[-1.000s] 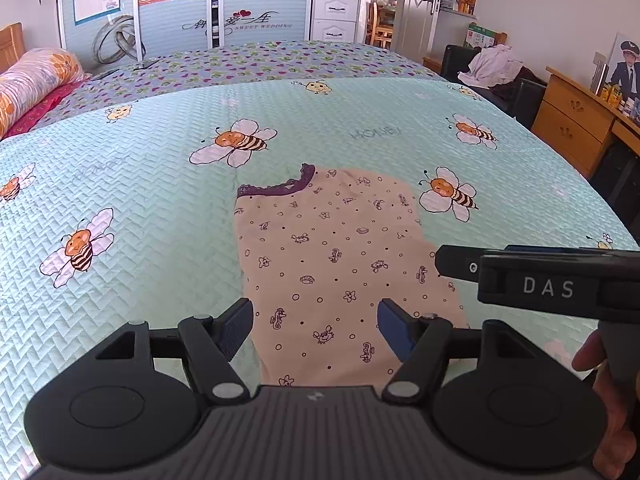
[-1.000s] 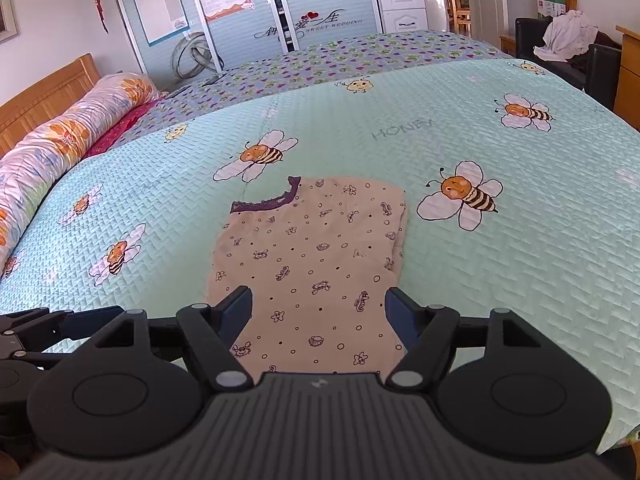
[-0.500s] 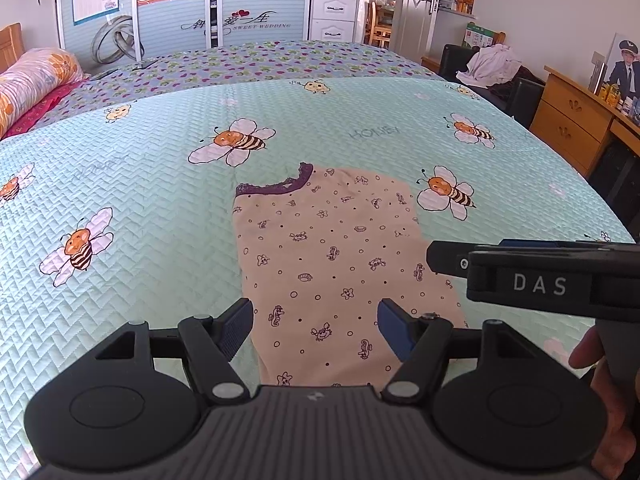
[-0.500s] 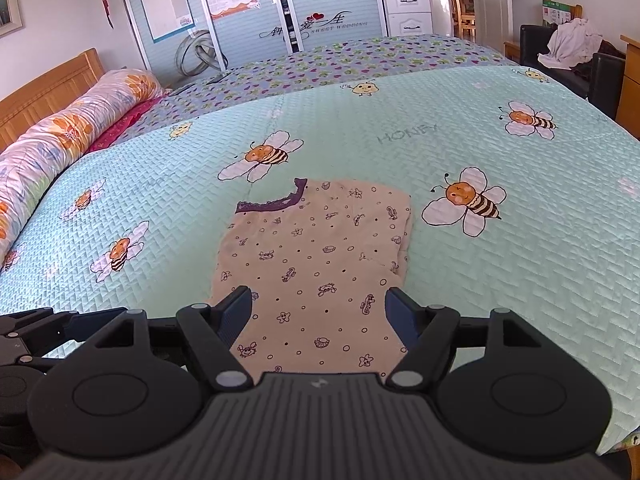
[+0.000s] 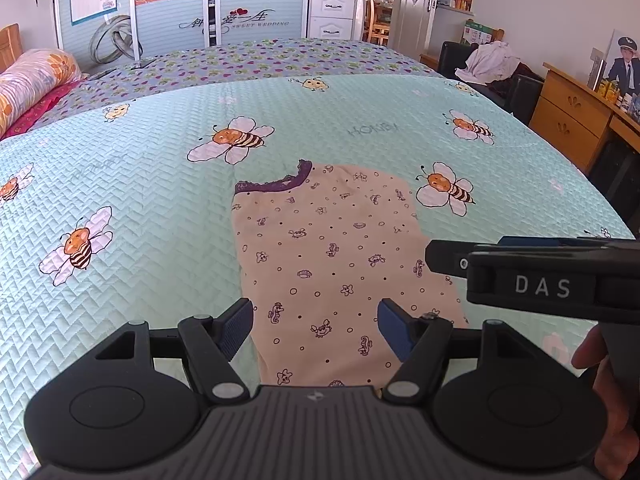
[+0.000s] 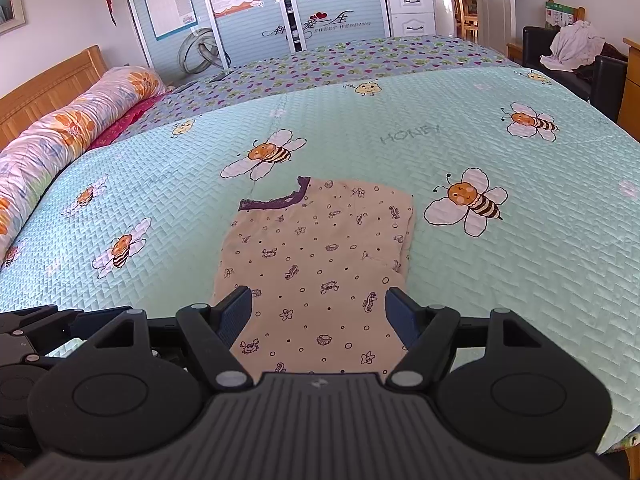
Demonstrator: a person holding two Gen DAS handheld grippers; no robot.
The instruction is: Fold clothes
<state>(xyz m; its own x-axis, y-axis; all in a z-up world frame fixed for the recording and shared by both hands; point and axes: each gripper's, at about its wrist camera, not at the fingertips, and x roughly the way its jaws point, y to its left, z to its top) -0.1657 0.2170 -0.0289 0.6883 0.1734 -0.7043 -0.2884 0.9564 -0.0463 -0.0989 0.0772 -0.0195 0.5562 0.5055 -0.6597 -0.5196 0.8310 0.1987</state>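
A beige garment (image 5: 332, 264) with small purple sea-creature prints and a dark purple neckline trim lies flat in a folded long shape on the mint bee-print bedspread (image 5: 140, 200). My left gripper (image 5: 316, 324) hovers above its near end, jaws open and nothing between them. The same garment (image 6: 316, 268) shows in the right wrist view, with my right gripper (image 6: 320, 312) open and empty over its near end. The right gripper's body marked DAS (image 5: 540, 280) juts in from the right of the left view, with a hand (image 5: 600, 380) below it. The garment's near hem is hidden behind the gripper bodies.
A floral bolster pillow (image 6: 60, 140) lies along the wooden headboard (image 6: 48, 80) on the left. A purple heart-print cover (image 6: 340, 68) spreads over the far part of the bed. A wooden dresser (image 5: 572, 120) and a dark chair with heaped clothes (image 5: 492, 64) stand to the right.
Nothing has visibly moved apart from a slight drift of both views; both grippers stay open above the garment.
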